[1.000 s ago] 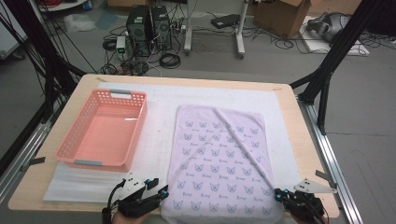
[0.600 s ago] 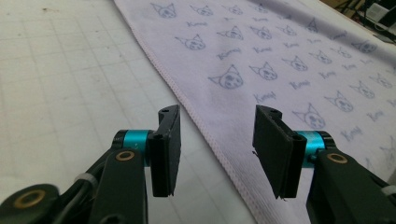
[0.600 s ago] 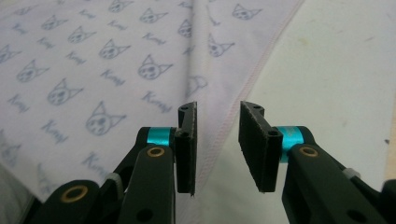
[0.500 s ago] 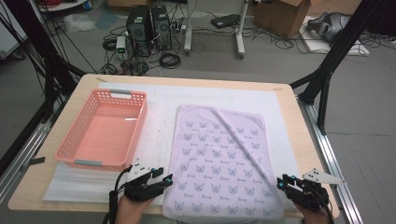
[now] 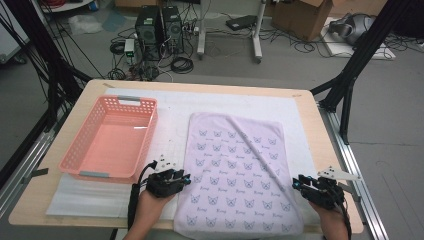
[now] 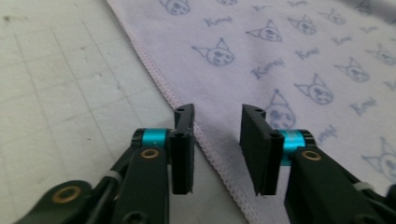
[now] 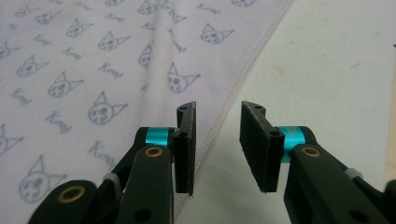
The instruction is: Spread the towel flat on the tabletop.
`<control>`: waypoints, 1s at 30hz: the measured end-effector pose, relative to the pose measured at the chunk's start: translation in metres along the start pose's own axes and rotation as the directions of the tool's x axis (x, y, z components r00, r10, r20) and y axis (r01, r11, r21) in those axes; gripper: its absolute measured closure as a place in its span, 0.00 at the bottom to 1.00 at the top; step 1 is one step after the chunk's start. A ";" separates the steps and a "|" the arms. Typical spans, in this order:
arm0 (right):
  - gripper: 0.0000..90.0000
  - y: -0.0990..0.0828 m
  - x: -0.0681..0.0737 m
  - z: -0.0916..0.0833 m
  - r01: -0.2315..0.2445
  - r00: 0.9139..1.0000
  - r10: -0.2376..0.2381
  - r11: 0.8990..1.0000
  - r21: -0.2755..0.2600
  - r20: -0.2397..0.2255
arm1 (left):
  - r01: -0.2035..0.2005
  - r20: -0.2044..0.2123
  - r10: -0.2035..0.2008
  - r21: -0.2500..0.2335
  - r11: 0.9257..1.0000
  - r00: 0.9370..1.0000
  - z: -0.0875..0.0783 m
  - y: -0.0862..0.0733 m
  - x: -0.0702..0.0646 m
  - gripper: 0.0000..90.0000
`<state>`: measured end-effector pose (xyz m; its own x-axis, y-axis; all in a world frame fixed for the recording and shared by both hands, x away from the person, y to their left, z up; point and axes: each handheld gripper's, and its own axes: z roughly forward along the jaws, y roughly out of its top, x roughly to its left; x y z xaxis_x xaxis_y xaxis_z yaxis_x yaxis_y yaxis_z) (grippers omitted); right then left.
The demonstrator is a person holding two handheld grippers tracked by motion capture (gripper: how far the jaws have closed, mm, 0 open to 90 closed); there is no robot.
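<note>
A: While the towel (image 5: 236, 175) lies spread flat on the white mat (image 5: 172, 115) of the counter (image 5: 310, 120), with one diagonal crease across it, how far along is the work?

B: At its start, by my reading. No fold shows yet, and the pink basket (image 5: 112, 137) at far left stands empty, just beside the towel.

A: Going left to right, what of the left claw (image 5: 184, 178)?

B: It sits at the towel's left edge, near the front corner. From the left gripper view, its jaws have just been closing, yet a clear gap remains, and the stitched hem (image 6: 187, 112) runs between them; the pads do not press on cloth. So it is open, not gripping.

A: And the right claw (image 5: 296, 184)?

B: It sits at the towel's right edge, opposite the left one. The right gripper view shows its jaws, which have just been opening, parted over the hem (image 7: 233, 88), one jaw above the cloth and one above the bare mat. Nothing is pinched.

A: What is left, then?

B: Probably everything: seizing both edges, folding the towel, and perhaps moving it to the basket.
</note>
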<state>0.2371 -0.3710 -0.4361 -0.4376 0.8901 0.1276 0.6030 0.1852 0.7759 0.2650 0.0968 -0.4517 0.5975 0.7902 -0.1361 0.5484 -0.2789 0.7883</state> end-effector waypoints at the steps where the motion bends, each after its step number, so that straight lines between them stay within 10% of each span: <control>1: 0.73 0.001 0.000 0.002 -0.004 1.000 0.004 1.000 0.000 0.000 | -0.015 -0.001 0.015 0.004 1.000 1.000 0.000 0.001 0.000 0.89; 17: 0.74 0.028 -0.018 0.037 -0.043 0.999 0.043 0.999 -0.013 0.025 | 0.018 0.023 -0.018 -0.002 1.000 1.000 -0.030 -0.021 0.007 0.94; 22: 0.73 0.053 -0.027 0.063 -0.048 0.996 0.048 0.999 -0.003 0.079 | 0.071 0.026 -0.069 -0.048 0.996 0.997 -0.028 -0.021 0.015 0.66; 30: 0.87 0.067 -0.032 0.092 -0.060 0.991 0.053 0.996 0.060 0.122 | 0.116 0.049 -0.113 -0.076 0.990 0.992 -0.017 -0.008 0.023 0.57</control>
<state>0.3528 -0.3485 -0.4454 -0.3203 0.9428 0.0919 0.6671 0.1556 0.7286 0.2649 0.1264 -0.4508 0.5601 0.7888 -0.2534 0.5681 -0.1430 0.8104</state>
